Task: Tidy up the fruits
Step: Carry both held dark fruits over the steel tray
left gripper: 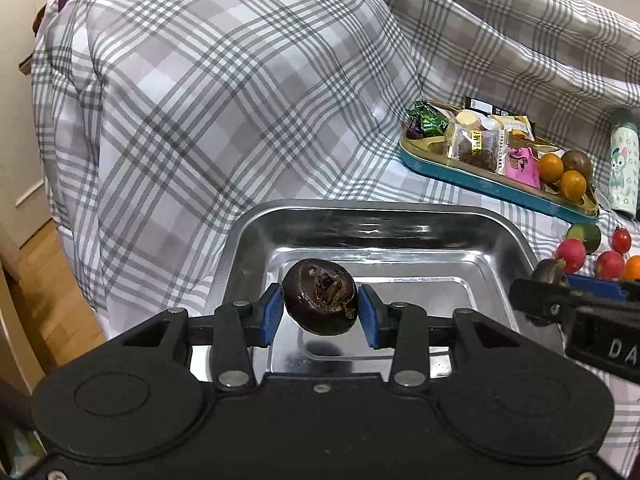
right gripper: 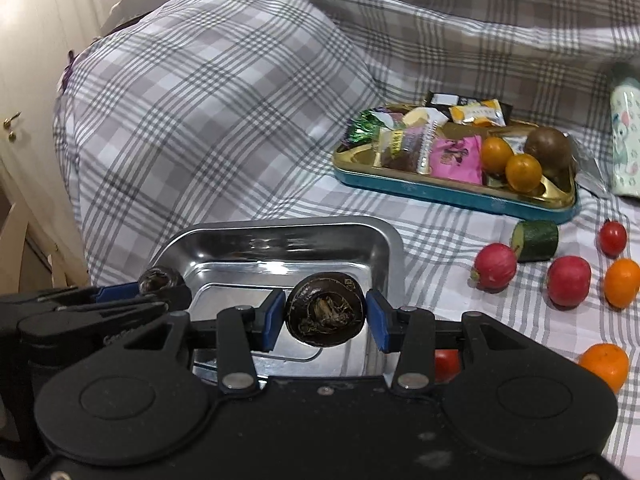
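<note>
Left gripper (left gripper: 321,307) tilted down over the steel tray (left gripper: 256,236), blue pads pressed on a dark water chestnut (left gripper: 320,296) held above the tray floor. Right gripper (right gripper: 325,316) alongside, angled down likewise, clamping a second water chestnut (right gripper: 326,310) above the tray's right part. Farther right on the plaid sheet (right gripper: 224,120), loose radishes (right gripper: 495,267), cherry tomato (right gripper: 612,237), oranges (right gripper: 622,282).

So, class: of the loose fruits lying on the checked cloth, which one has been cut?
The green piece beside the teal tray: it shows a flat, pale cut face, while the red and orange fruits around it are whole and round.
</note>
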`<state>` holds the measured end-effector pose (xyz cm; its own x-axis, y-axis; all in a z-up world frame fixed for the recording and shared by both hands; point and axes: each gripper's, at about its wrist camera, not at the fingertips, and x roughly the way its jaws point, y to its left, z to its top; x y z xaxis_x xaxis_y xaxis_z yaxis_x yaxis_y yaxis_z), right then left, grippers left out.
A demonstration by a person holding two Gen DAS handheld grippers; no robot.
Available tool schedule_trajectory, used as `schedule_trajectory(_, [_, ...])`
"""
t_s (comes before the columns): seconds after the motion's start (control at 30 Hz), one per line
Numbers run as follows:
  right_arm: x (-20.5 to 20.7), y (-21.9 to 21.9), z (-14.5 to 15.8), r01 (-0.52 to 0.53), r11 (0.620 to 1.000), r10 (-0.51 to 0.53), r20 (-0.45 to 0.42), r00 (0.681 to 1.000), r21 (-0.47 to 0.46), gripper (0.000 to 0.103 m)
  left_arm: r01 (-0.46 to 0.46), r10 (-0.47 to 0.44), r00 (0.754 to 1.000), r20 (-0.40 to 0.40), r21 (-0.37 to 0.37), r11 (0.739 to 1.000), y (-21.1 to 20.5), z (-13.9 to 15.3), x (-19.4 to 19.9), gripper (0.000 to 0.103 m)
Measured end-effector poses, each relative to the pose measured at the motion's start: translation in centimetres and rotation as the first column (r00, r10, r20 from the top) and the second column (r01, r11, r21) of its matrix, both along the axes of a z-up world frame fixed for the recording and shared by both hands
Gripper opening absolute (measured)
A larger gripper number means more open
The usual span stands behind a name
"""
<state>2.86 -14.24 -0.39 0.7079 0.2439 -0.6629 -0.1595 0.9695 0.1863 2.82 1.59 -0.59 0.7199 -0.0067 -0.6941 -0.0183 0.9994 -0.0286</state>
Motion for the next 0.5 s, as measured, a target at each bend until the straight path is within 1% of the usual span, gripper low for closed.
schedule_trajectory(0.23, [0.04,0.15,-0.24,-0.028,1.0,0.028,-0.012,1.0,-0.003,0.046,0.022,-0.021,1.0,-0.021,0.027,0.999,-0.7,-0.13,0.21,0.049])
schedule_trajectory(0.5, [0.04,0.39,-0.33,-0.042,0.999,0.042,-0.017,0.999,-0.013,0.046,0.015,-0.014,0.999,-0.036,0.025,1.0,-0.56,-0.21,0.42,0.049])
